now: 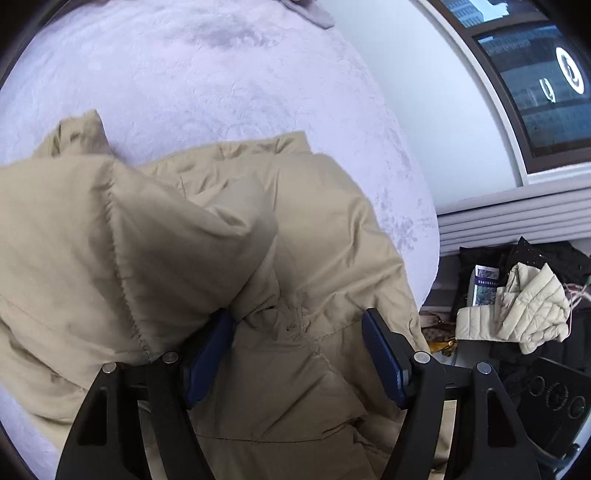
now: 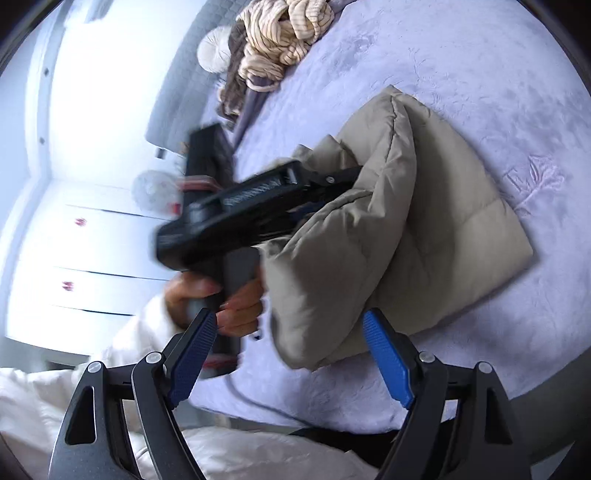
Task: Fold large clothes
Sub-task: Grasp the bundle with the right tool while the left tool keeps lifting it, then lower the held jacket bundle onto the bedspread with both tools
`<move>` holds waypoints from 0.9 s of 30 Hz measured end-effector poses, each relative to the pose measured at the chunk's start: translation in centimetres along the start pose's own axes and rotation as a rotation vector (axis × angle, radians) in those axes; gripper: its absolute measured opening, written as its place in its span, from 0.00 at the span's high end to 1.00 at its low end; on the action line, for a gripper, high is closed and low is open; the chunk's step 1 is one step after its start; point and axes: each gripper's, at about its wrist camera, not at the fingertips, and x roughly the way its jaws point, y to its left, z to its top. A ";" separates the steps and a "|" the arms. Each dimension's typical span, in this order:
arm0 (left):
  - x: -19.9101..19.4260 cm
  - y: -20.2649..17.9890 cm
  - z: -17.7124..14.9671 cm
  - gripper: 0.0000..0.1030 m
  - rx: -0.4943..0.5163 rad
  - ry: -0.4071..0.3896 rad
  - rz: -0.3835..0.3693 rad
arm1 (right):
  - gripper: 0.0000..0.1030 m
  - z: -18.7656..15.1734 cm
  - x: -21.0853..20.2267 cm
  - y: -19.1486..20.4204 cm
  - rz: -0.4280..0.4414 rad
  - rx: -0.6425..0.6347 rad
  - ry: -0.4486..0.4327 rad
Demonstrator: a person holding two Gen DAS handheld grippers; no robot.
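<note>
A beige puffer jacket (image 1: 303,229) lies folded on the lilac bed cover (image 1: 184,74). My left gripper (image 1: 295,354) hangs low over it, jaws wide. Crumpled jacket cloth lies between the blue pads (image 1: 384,358), and a puffy fold covers part of the left pad; neither pad visibly pinches the cloth. In the right wrist view the jacket (image 2: 424,229) is a thick bundle. A hand (image 2: 236,306) holds the left gripper's black body (image 2: 236,210), whose fingers are buried in the jacket's folds. My right gripper (image 2: 291,358) is open, holds nothing, and sits by the jacket's near corner.
A heap of striped cream clothes (image 2: 280,33) and a pompom hat (image 2: 214,51) sit at the bed's far end. White drawers (image 2: 92,240) stand beyond the bed. Beside the bed, under a window (image 1: 535,92), a cream quilted jacket (image 1: 524,314) lies on dark clutter. A white sleeve (image 2: 140,332) is close.
</note>
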 end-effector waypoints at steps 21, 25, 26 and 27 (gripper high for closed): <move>-1.3 4.3 0.1 0.29 0.007 -0.370 0.381 | 0.87 2.5 -0.3 -5.3 -0.548 -0.027 -0.103; 1.2 1.4 1.5 0.29 0.066 -0.351 0.411 | 0.84 2.8 -1.3 -9.8 -0.509 0.078 -0.114; 1.7 1.4 1.6 0.29 0.062 -0.346 0.422 | 0.81 3.1 -1.2 -10.8 -0.497 0.093 -0.109; 1.9 1.7 1.7 0.27 0.053 -0.342 0.429 | 0.78 3.3 -1.1 -11.5 -0.473 0.110 -0.107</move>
